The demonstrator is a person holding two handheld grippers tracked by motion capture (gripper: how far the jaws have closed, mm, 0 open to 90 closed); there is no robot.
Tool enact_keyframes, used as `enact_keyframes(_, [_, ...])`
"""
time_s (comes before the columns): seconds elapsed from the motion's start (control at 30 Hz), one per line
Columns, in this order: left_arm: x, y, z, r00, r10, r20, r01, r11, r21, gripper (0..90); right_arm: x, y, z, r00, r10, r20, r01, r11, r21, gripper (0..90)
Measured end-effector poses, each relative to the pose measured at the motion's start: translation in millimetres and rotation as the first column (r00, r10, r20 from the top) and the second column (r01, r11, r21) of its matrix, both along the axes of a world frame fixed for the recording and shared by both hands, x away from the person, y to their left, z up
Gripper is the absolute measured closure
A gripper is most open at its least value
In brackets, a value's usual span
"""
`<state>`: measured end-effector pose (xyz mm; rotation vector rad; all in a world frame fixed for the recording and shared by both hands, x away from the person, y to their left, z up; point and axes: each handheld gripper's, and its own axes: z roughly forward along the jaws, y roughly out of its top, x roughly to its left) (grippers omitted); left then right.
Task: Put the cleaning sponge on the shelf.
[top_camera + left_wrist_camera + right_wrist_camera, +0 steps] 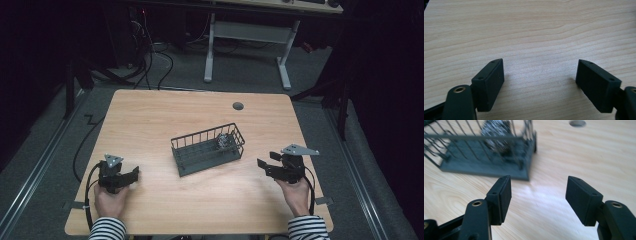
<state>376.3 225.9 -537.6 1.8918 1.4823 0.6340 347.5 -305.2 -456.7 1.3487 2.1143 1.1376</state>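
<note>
High view: crumpled silvery wad [223, 141] sits inside the wire basket [200, 146], at its right end, so the drop-off looks done and probably only parking the hands is left. Wad looks shiny, wrinkled and roughly ball-shaped; the basket is dark grey wire, mid-surface [150, 115]. Left gripper [134, 174] fingers gape wide, right gripper [261, 165] fingers stand apart, both empty and well clear of the basket.
</note>
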Motion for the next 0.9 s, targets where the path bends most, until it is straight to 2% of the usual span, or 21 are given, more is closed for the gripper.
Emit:
enact_keyframes(0.1, [0.0, 0.0, 0.0, 1.0, 0.0, 0.0, 0.0, 1.0, 0.0, 23.0, -3.6, -8.7, -14.7, 0.9994, -0.03, -0.018, 0.03, 1.0, 0.001, 37.4])
enact_keyframes(0.17, [0.0, 0.0, 0.0, 1.0, 0.0, 0.0, 0.0, 1.0, 0.0, 23.0, -5.4, -12.8, -26.2, 0.9982, -0.056, -0.021, 0.055, 0.998, -0.023, 37.3])
enact_keyframes(0.27, [0.0, -0.1, 0.0, 1.0, 0.0, 0.0, 0.0, 1.0, 0.0, 23.0, -6.3, -18.9, -46.0, 0.9941, -0.096, -0.051, 0.094, 0.995, -0.045, 36.7])
enact_keyframes(0.4, [-0.1, -0.1, 0.0, 1.0, -0.001, 0.0, 0.001, 1.0, 0.0, 23.0, -6.0, -22.7, -61.9, 0.9878, -0.137, -0.074, 0.13, 0.988, -0.087, 35.8])
enact_keyframes(0.53, [-0.2, -0.3, 0.0, 1.0, -0.002, 0.0, 0.002, 1.0, 0.001, 23.0, -4.7, -23.9, -70.8, 0.983, -0.162, -0.086, 0.151, 0.982, -0.116, 34.8])
enact_keyframes(0.67, [-0.3, -0.3, 0.1, 1.0, -0.003, -0.001, 0.003, 1.0, 0.003, 23.0, -7.0, -21.9, -73.8, 0.9854, -0.164, -0.046, 0.155, 0.976, -0.155, 34.9])
enact_keyframes(0.9, [-0.5, -0.9, 0.2, 1.0, -0.007, -0.002, 0.007, 1.0, 0.001, 23.0, -7.1, -21.8, -73.9, 0.9847, -0.169, -0.045, 0.16, 0.975, -0.157, 34.5])
